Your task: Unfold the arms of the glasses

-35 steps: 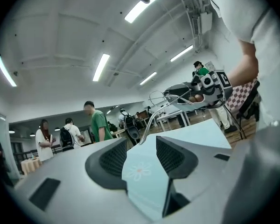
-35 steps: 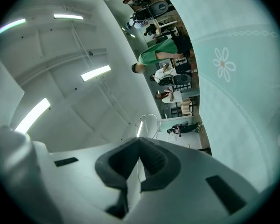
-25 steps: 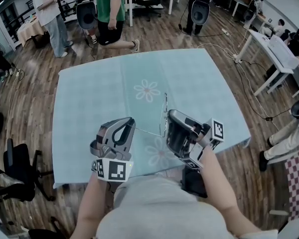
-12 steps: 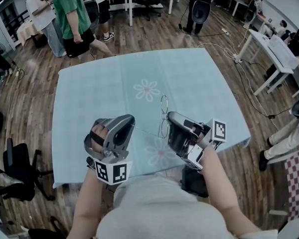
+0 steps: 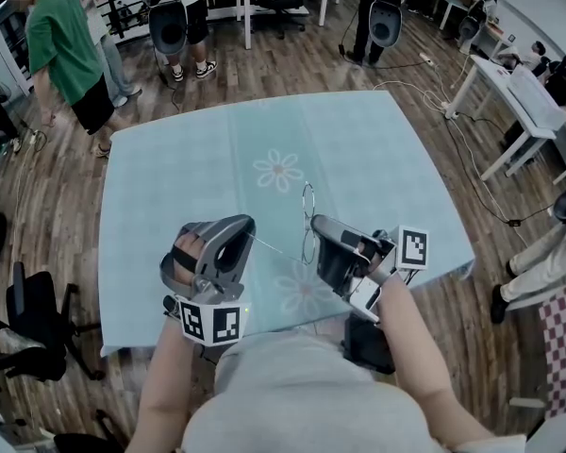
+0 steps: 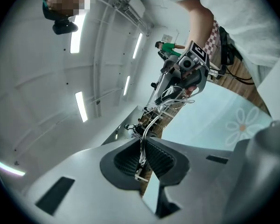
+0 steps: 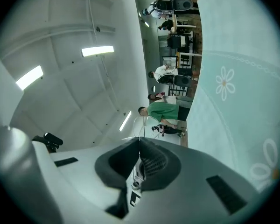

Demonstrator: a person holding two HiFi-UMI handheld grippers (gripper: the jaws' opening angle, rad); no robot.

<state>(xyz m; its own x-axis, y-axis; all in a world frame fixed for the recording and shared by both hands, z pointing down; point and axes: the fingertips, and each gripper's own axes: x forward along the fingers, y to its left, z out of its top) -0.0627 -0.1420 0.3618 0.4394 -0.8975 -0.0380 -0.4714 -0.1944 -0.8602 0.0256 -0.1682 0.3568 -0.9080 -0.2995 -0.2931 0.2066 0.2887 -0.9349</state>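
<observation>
Both grippers are clamped on the glasses (image 5: 307,220), held up over the table's (image 5: 377,140) near edge. The left gripper (image 5: 247,230) pinches the tip of one thin arm (image 5: 275,249), and the right gripper (image 5: 315,226) bites the frame. Since a second ago both wrists have rolled, and the lenses (image 5: 307,196), edge-on then, now show as rings. The person in green (image 5: 64,45) has walked off past the far left corner.
</observation>
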